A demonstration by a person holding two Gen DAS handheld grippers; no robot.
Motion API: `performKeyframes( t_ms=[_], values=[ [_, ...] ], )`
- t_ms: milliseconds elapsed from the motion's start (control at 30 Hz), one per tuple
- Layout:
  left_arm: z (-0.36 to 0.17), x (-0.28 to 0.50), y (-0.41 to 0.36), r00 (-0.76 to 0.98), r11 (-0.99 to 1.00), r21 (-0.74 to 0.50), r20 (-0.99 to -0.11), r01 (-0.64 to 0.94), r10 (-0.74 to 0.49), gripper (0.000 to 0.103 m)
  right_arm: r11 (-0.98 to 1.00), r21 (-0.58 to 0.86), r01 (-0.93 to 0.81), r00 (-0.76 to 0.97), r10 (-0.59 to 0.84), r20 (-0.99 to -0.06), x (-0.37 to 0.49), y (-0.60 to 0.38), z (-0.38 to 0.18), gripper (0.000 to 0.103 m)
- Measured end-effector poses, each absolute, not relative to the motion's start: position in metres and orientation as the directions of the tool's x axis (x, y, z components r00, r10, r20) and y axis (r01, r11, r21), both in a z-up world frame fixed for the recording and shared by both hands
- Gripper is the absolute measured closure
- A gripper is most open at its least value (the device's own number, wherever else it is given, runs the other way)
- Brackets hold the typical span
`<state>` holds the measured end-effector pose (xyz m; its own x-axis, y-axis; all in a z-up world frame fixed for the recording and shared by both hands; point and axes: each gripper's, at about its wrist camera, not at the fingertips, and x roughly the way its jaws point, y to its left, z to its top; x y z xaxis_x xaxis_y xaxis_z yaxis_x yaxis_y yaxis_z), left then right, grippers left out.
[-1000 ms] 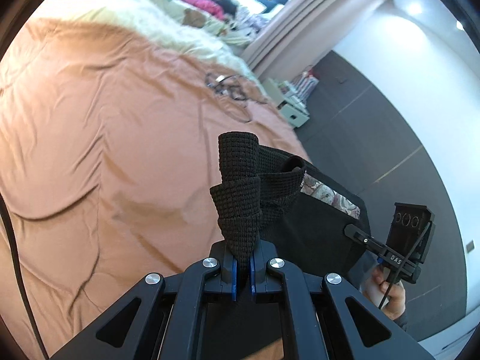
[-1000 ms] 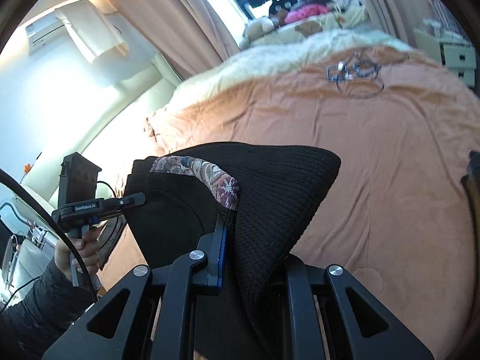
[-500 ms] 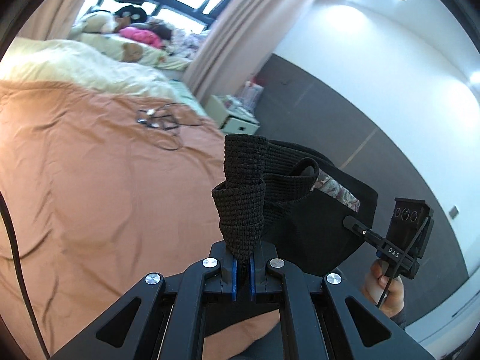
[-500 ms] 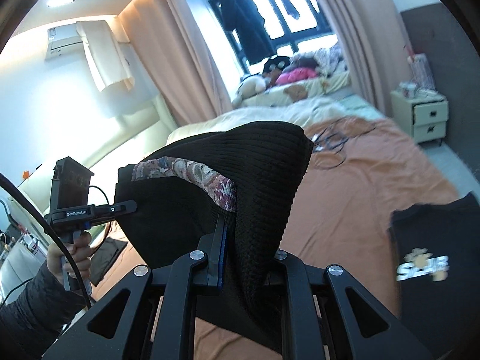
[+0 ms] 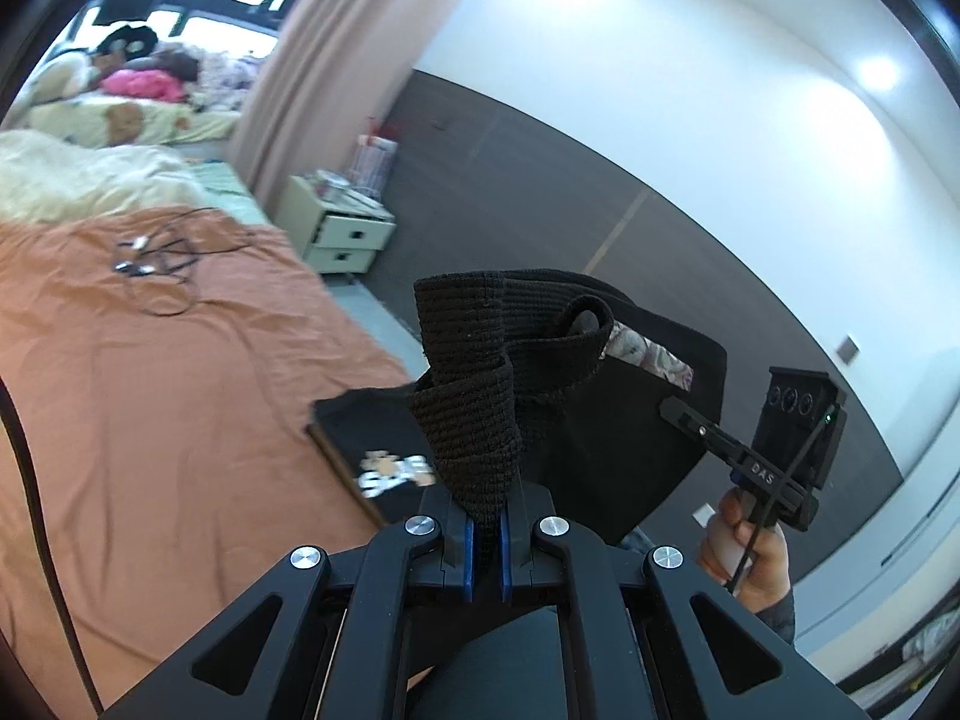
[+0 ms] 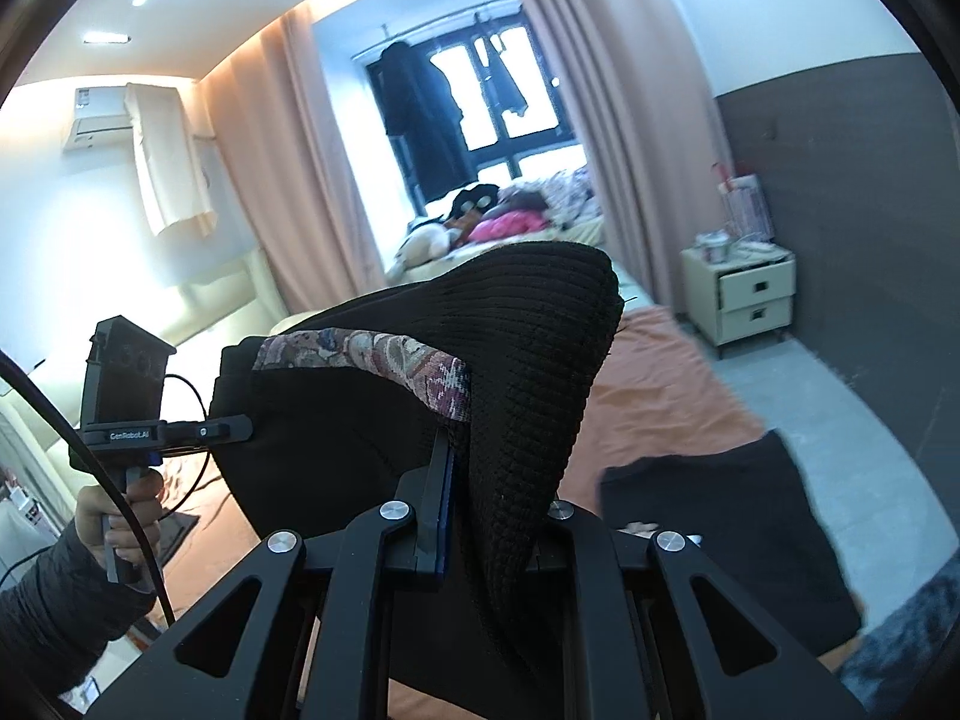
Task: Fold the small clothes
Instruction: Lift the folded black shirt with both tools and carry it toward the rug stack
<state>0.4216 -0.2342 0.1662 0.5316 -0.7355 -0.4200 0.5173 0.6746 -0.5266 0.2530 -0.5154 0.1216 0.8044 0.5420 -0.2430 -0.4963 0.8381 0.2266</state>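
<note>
The orange bedspread [image 5: 150,420] is the landmark. On its far left part lies a tangle of black cables [image 5: 153,264]. Past its right edge stands a cream nightstand [image 5: 345,237] with two drawers, both closed; small items crowd its top, too blurred to name. At the bedspread's right edge lies a folded black T-shirt [image 5: 384,456] with a pale print.

Above the bedspread, the black knitted garment [image 5: 612,438] with a patterned inner band hangs stretched between both grippers. The left gripper [image 5: 486,546] is nearly closed, pinching a bunched ribbed edge. The right gripper [image 6: 480,516] clamps the opposite corner, which drapes over its fingers.

Compared with a second ago, both grippers are higher, the view has swung toward the window and wall, and the T-shirt has come into sight; the grips are unchanged.
</note>
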Motion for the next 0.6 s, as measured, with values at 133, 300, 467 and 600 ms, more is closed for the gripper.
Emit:
performKeyframes(
  t_ms=[133, 300, 467, 600],
  values=[
    [0.171, 0.425, -0.281, 0.483, 0.642, -0.512, -0.424, 0.57, -0.766, 0.098, 0.863, 0.239, -0.445, 0.84, 0.495, -0.225, 0.238, -0.538, 0.117, 0.093],
    [0.171, 0.428, -0.336, 0.416, 0.595, -0.506, -0.429, 0.624, -0.801, 0.098, 0.89, 0.238, -0.39, 0.872, 0.439, -0.215, 0.222, -0.544, 0.109, 0.093],
    [0.165, 0.43, -0.373, 0.363, 0.56, -0.499, -0.44, 0.661, -0.821, 0.098, 0.913, 0.237, -0.331, 0.899, 0.382, -0.216, 0.202, -0.539, 0.104, 0.093],
    [0.148, 0.443, -0.398, 0.315, 0.537, -0.515, -0.458, 0.668, -0.831, 0.098, 0.926, 0.235, -0.294, 0.909, 0.347, -0.229, 0.2, -0.527, 0.102, 0.093]
  ],
)
